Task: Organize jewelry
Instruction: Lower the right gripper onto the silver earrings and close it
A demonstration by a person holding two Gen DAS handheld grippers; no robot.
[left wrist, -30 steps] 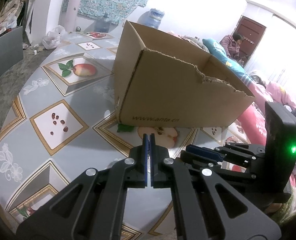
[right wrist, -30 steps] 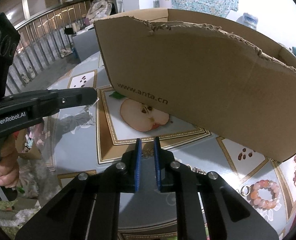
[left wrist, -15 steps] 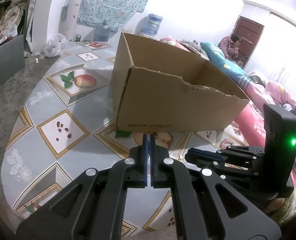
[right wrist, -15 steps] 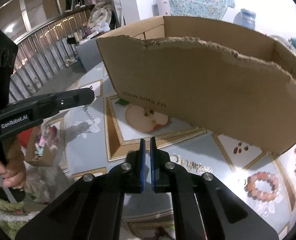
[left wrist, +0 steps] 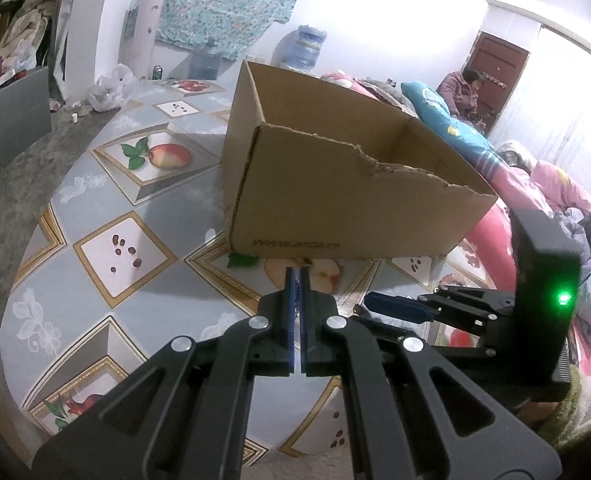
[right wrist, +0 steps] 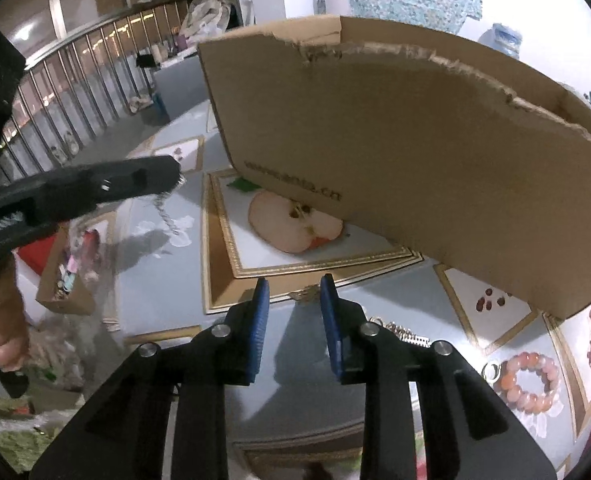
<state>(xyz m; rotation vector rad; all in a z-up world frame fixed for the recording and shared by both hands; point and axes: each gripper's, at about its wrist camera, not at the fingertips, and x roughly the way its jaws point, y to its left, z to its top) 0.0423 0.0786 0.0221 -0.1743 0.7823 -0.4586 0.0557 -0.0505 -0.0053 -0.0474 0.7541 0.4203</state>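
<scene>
Well, left gripper [right wrist: 175, 178] pinches a thin, floppy, light chain [right wrist: 163, 210]; right gripper [right wrist: 293, 296] is opening, nothing between, above a small gold piece [right wrist: 307, 294] near the bench edge

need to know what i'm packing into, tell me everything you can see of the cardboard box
The cardboard box is plain brown corrugated board, open at the top, with no flaps in view. Its near wall has a ragged, torn upper edge that dips toward one side. A web address is printed low on that wall. It stands upright on the table with a fruit-print cover, partly over a halved-apple picture. What shows of its inside looks bare. Neither claw touches it.
</scene>
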